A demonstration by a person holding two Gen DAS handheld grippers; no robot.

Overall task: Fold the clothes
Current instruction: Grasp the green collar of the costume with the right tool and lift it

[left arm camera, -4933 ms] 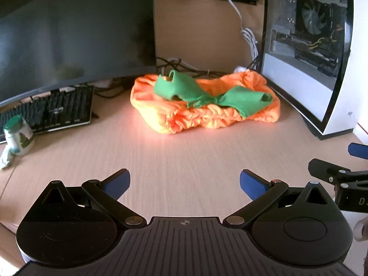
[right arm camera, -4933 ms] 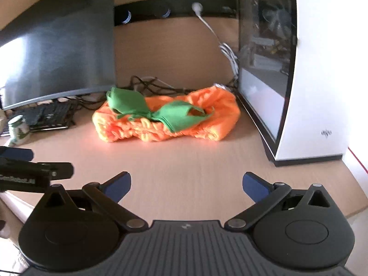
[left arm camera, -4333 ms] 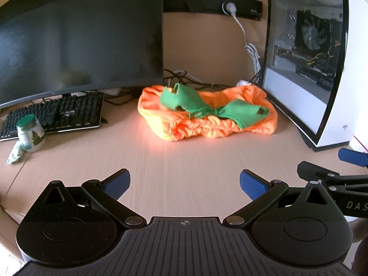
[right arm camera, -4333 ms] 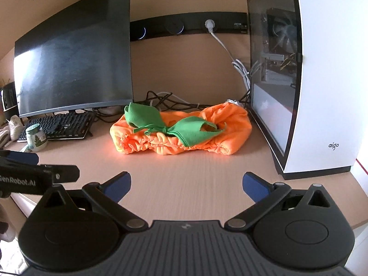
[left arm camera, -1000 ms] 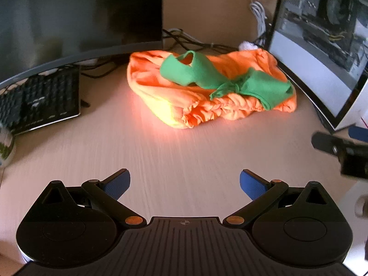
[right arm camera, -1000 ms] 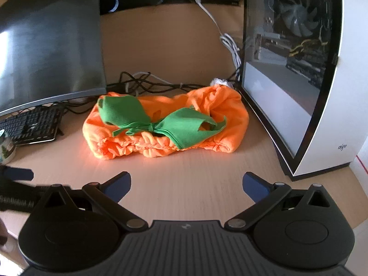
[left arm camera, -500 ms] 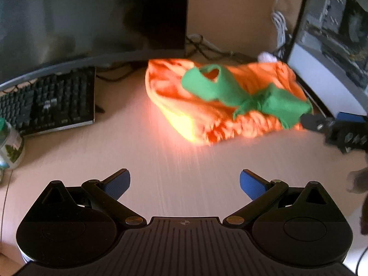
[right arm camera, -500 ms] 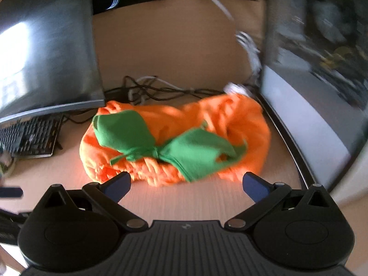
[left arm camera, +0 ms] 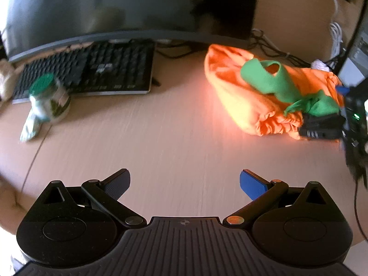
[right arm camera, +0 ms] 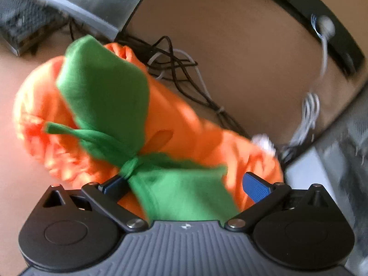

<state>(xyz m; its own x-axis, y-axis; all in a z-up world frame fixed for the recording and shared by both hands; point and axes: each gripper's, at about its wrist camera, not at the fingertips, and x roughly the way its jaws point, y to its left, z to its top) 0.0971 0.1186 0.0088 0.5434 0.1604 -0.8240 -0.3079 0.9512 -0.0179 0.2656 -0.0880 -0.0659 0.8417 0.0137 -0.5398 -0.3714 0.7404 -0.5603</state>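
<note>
A crumpled orange garment (left arm camera: 241, 96) with green knotted parts (left arm camera: 269, 80) lies on the wooden desk, at the right in the left wrist view. It fills the right wrist view (right arm camera: 188, 124), where its green fabric (right arm camera: 184, 195) lies between the spread fingers of my right gripper (right arm camera: 186, 185), which is open around it. The right gripper also shows in the left wrist view (left arm camera: 331, 124), at the garment's right end. My left gripper (left arm camera: 185, 180) is open and empty over bare desk, well short of the garment.
A black keyboard (left arm camera: 92, 69) and a curved monitor (left arm camera: 128, 7) stand at the back left. A green-lidded jar (left arm camera: 49, 99) stands left of centre. Tangled cables (right arm camera: 184, 73) lie behind the garment. A computer case (right arm camera: 345, 149) stands at the right.
My right gripper has moved forward onto the garment, so the green fabric is now between its fingers. My left gripper has swung left, so the garment sits further right in its view.
</note>
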